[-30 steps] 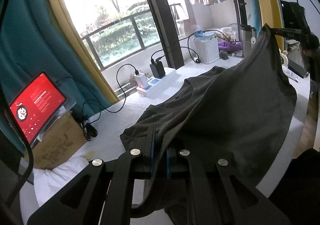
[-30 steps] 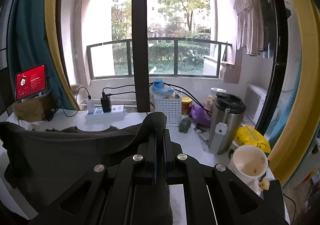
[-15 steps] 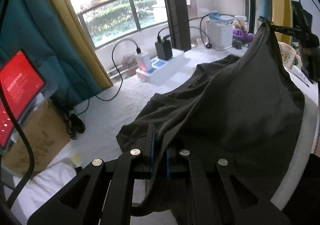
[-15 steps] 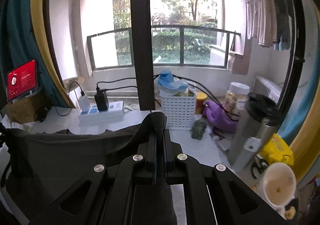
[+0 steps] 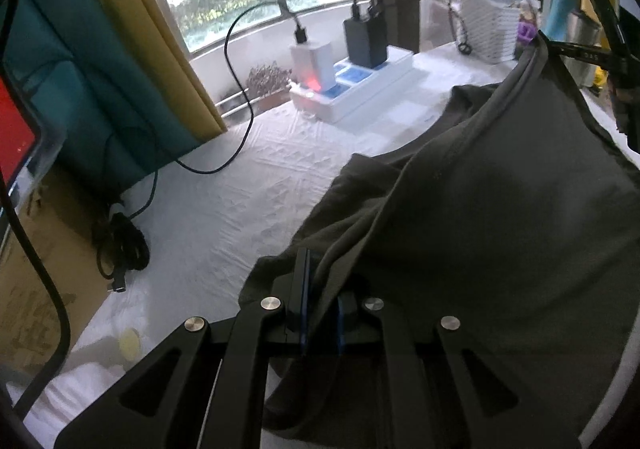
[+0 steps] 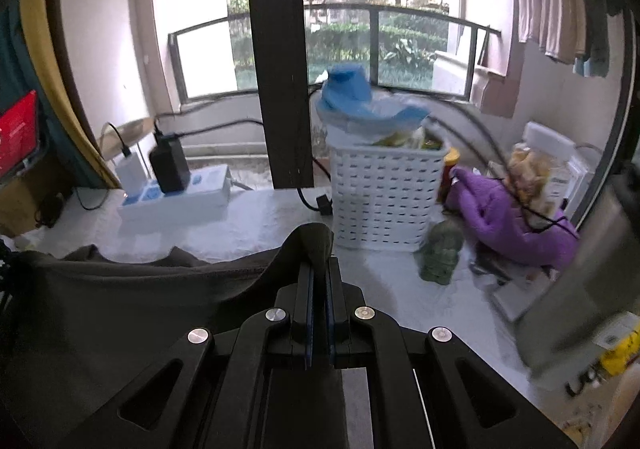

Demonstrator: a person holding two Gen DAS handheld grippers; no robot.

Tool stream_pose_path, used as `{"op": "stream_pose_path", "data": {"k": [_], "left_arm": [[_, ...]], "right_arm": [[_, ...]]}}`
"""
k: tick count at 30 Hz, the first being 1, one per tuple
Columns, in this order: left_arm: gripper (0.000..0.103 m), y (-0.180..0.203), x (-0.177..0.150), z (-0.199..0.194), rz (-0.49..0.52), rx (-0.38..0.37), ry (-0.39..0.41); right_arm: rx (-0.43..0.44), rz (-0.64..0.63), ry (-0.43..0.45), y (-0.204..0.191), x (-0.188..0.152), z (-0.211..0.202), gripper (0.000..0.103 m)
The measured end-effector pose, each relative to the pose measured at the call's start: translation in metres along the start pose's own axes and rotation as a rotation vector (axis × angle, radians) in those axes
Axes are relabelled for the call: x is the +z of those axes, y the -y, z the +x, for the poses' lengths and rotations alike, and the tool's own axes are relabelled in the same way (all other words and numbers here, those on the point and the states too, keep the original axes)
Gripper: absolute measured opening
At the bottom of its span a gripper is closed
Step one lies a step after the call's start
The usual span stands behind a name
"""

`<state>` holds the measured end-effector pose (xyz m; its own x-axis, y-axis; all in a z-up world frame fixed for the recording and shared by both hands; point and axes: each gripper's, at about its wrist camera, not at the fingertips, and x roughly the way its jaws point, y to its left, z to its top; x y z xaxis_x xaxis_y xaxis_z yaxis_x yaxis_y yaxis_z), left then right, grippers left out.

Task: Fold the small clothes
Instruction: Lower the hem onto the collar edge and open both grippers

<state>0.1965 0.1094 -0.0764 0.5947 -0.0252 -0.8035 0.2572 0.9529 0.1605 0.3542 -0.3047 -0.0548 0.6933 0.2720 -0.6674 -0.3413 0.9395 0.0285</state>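
Left wrist view shows your left gripper [image 5: 318,289] and right gripper [image 5: 560,47], both 2 clamped on the dark shirt [image 5: 500,209], lifted near the power strip [image 5: 360,89]. It seems soft, light; hold the hem corners.

L gripper [image 5: 319,289]: matte blk frame, blue finger pads, 4 silver screws | R gripper [image 6: 319,281]: same blk frame, blue pads, 4 screws, triangular cutouts

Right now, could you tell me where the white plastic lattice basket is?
In the right wrist view, the white plastic lattice basket stands centre-right on the white table, between power strip and purple cloth.
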Motion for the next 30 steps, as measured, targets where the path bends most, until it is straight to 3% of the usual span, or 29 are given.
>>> {"op": "stream_pose_path", "data": {"k": [4,6,9,12,16,19,23,26,29,30], "left_arm": [[0.014,-0.007,0.002,0.014,-0.007,-0.005,-0.034],[0.029,-0.011,0.001,0.015,-0.018,0.011,-0.044],[0.042,-0.021,-0.003,0.012,-0.052,0.020,-0.041],[0.045,-0.031,-0.009,0.008,-0.084,0.042,-0.042],[0.045,-0.053,-0.021,-0.005,-0.175,0.134,-0.033],[0.045,-0.069,-0.034,-0.018,-0.274,0.118,-0.017],[0.047,-0.066,-0.053,-0.021,-0.305,0.073,-0.042],[0.054,-0.060,-0.068,-0.009,-0.338,0.034,-0.080],[0.054,-0.056,-0.081,-0.002,-0.379,-0.018,-0.089],[0.054,-0.056,-0.084,0.000,-0.397,-0.028,-0.086]], "right_arm": [[-0.005,-0.002,-0.032,-0.001,-0.001,0.029,0.005],[-0.004,0.004,-0.048,0.001,-0.005,0.043,0.005],[-0.011,0.003,-0.066,0.000,-0.010,0.056,0.005],[-0.013,0.008,-0.075,0.000,-0.015,0.064,0.005],[-0.023,0.024,-0.066,0.005,-0.016,0.061,0.005],[-0.027,0.023,-0.066,0.003,-0.017,0.058,0.005],[-0.048,0.006,-0.075,-0.003,-0.016,0.055,0.006],[-0.055,0.002,-0.063,-0.005,-0.014,0.047,0.006],[-0.071,0.001,-0.049,-0.006,-0.014,0.035,0.020],[-0.074,0.006,-0.041,-0.005,-0.015,0.030,0.042]]}}
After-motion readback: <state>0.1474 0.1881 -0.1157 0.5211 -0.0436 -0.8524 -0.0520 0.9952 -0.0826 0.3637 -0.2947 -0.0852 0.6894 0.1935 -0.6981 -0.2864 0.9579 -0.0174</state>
